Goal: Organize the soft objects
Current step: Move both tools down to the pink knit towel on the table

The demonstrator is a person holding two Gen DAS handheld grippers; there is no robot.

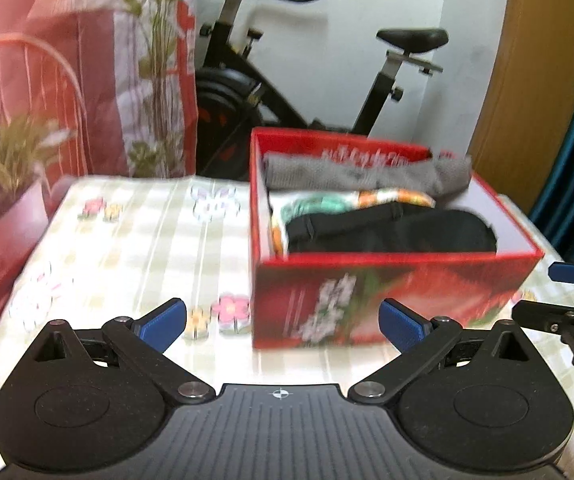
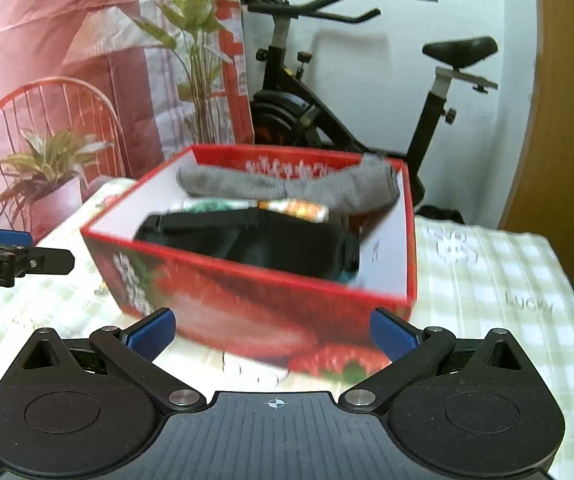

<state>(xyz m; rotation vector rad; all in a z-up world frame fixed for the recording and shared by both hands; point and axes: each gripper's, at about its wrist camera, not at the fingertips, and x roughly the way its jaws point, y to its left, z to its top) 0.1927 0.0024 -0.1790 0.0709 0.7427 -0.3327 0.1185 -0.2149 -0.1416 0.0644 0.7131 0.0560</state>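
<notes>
A red strawberry-print box [image 1: 387, 304] [image 2: 247, 300] stands on the checked tablecloth. Inside it lie a grey knit piece [image 1: 367, 174] [image 2: 287, 186] at the back, a green-orange patterned cloth [image 1: 351, 200] [image 2: 295, 208] in the middle, and a black soft item [image 1: 391, 228] [image 2: 247, 236] at the front. My left gripper [image 1: 283, 324] is open and empty, just before the box's near wall. My right gripper [image 2: 273, 334] is open and empty, close to the box's front. Each gripper shows at the edge of the other's view, the right one [image 1: 567, 292] and the left one [image 2: 15, 256].
The table's checked cloth [image 1: 135, 248] [image 2: 487, 280] extends left and right of the box. A potted plant [image 1: 11, 184] [image 2: 47, 176] and a red wire chair [image 2: 19, 120] stand at the left. An exercise bike [image 1: 327, 80] [image 2: 367, 100] stands behind the table.
</notes>
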